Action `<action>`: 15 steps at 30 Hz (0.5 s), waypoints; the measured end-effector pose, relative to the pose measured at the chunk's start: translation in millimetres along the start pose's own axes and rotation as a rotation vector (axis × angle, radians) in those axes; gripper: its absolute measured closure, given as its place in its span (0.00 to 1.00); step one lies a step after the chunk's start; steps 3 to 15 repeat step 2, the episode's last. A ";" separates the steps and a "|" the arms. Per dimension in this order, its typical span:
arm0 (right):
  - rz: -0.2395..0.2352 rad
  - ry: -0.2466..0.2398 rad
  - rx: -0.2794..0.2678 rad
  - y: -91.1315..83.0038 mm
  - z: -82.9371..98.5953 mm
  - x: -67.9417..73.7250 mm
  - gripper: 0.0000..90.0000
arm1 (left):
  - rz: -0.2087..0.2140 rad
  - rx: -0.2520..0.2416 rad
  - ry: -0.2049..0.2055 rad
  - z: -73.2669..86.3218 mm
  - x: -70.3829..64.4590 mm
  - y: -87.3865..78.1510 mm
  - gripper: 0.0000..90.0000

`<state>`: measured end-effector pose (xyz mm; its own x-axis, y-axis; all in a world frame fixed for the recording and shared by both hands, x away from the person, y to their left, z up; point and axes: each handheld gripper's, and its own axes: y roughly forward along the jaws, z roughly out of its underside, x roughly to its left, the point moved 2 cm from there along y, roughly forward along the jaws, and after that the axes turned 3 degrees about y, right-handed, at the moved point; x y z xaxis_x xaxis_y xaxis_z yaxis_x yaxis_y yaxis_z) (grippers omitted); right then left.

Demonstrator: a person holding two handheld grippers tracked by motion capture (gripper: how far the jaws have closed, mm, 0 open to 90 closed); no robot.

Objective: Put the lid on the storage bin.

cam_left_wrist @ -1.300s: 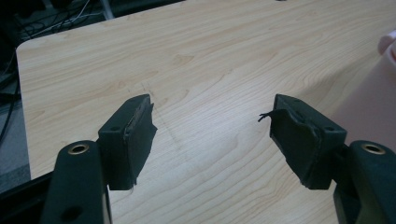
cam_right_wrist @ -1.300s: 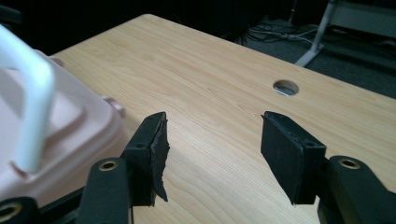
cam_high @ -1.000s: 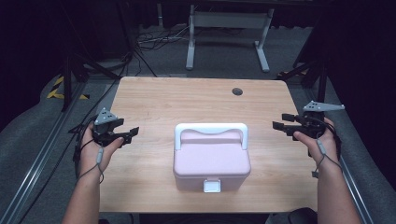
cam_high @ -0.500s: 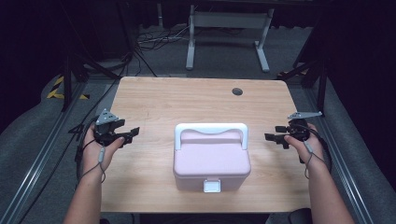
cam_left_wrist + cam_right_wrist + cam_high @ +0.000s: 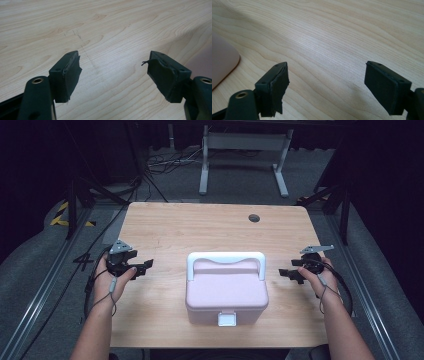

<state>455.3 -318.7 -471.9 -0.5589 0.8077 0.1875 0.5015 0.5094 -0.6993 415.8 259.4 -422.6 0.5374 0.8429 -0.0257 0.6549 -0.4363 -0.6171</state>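
A pink box [image 5: 226, 292] with a white handle [image 5: 225, 260] folded flat along its far edge and a white latch [image 5: 226, 320] on its near face sits on the wooden table [image 5: 200, 227], a little toward 6 o'clock from the table's middle. Its lid is down.

At 9 o'clock from the box, well apart from it, the left tool [image 5: 141, 268] is held in the person's left hand [image 5: 112, 275], pointing toward the box. In the left gripper view its 2 jaws stand wide apart over bare wood, with nothing between them; one pad [image 5: 72, 73] is frayed at its edge, and a pink blur shows at the right edge.

At 3 o'clock from the box, near but not touching it, the right tool [image 5: 288, 274] is held in the right hand [image 5: 320, 277], also pointing inward. In the right gripper view its jaws are likewise spread wide and empty above the table, and a rounded corner of the pink box [image 5: 223, 63] shows at the left edge.

Toward 12 o'clock, near the table's far edge, is a small dark round hole [image 5: 254, 218].
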 end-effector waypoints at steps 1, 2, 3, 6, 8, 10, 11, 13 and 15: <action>-0.002 0.000 -0.010 -1.0 -0.2 0.2 0.22 | 0.002 0.001 0.000 -0.2 0.1 0.6 0.30; -0.003 0.002 -0.017 -2.2 -0.4 0.4 0.22 | 0.004 0.000 -0.001 -0.6 0.3 1.2 0.29; -0.003 0.002 -0.017 -2.2 -0.4 0.4 0.22 | 0.004 0.000 -0.001 -0.6 0.3 1.2 0.29; -0.003 0.002 -0.017 -2.2 -0.4 0.4 0.22 | 0.004 0.000 -0.001 -0.6 0.3 1.2 0.29; -0.003 0.002 -0.017 -2.2 -0.4 0.4 0.22 | 0.004 0.000 -0.001 -0.6 0.3 1.2 0.29; -0.003 0.002 -0.017 -2.2 -0.4 0.4 0.22 | 0.004 0.000 -0.001 -0.6 0.3 1.2 0.29; -0.003 0.002 -0.017 -2.2 -0.4 0.4 0.22 | 0.004 0.000 -0.001 -0.6 0.3 1.2 0.29; -0.003 0.002 -0.017 -2.2 -0.4 0.4 0.22 | 0.004 0.000 -0.001 -0.6 0.3 1.2 0.29; -0.003 0.002 -0.017 -2.2 -0.4 0.4 0.22 | 0.004 0.000 -0.001 -0.6 0.3 1.2 0.29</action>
